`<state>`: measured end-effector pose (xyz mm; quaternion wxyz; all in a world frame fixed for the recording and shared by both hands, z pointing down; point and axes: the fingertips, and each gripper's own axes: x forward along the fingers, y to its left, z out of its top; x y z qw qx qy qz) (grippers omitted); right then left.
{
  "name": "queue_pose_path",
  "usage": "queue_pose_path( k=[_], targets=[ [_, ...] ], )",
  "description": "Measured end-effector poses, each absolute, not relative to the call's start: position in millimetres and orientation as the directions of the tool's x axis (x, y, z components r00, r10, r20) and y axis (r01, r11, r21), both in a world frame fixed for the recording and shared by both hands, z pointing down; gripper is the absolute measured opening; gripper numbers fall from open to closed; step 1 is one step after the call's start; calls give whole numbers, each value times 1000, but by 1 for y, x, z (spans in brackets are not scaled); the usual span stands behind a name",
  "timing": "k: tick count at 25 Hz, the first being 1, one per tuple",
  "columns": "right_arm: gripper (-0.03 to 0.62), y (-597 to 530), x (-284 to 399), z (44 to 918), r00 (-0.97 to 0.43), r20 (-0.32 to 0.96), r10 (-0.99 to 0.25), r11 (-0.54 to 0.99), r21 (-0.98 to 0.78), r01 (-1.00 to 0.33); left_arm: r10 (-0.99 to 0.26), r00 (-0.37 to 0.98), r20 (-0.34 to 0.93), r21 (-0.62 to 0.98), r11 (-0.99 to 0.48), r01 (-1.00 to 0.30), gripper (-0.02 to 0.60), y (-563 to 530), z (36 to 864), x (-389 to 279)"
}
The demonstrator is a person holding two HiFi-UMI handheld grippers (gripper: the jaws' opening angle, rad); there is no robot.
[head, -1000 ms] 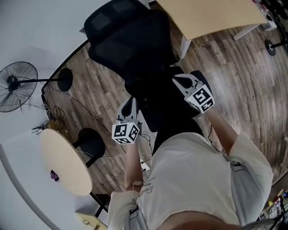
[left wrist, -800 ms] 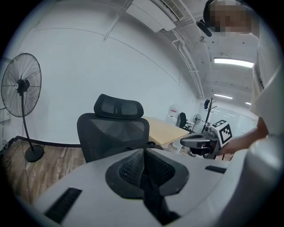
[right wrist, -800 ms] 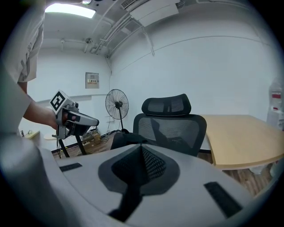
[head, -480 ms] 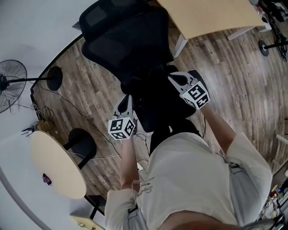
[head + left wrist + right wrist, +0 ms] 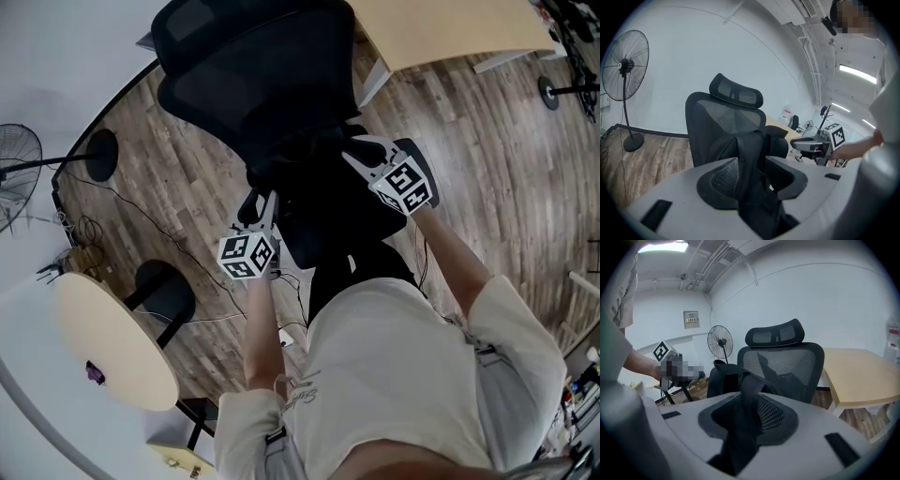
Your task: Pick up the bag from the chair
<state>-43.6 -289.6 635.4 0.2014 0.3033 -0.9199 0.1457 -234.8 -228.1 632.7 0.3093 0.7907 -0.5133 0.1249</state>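
A black bag (image 5: pixel 323 211) rests against the black mesh office chair (image 5: pixel 258 75) in the head view, between my two grippers. My left gripper (image 5: pixel 261 208) is at the bag's left side, and in the left gripper view it is shut on a black bag strap (image 5: pixel 749 161) that runs up between its jaws. My right gripper (image 5: pixel 361 152) is at the bag's upper right, shut on another bag strap (image 5: pixel 746 404). The bag (image 5: pixel 723 379) hangs in front of the chair back (image 5: pixel 787 363). The bag's lower part is hidden by the person's body.
A light wooden desk (image 5: pixel 450 28) stands right behind the chair. A round table (image 5: pixel 108 333) is at lower left, with a black round base (image 5: pixel 161 291) beside it. A pedestal fan (image 5: pixel 624 65) and loose cables (image 5: pixel 141 220) occupy the wooden floor at left.
Both grippers keep hold of the straps and have drifted slightly up toward the chair back. The head view has shifted, so the chair and fan sit further up and left.
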Motion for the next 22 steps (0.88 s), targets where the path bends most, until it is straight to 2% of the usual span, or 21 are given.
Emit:
queue_pose_path(
  k=[9, 22],
  targets=[
    [129, -296, -54, 663, -741, 514, -433, 794, -172, -583, -697, 470, 541, 393, -285, -874, 187, -242, 665, -239],
    [129, -311, -78, 685, -781, 535, -321, 839, -221, -497, -642, 554, 530, 425, -364, -829, 187, -270, 683, -216]
  ],
)
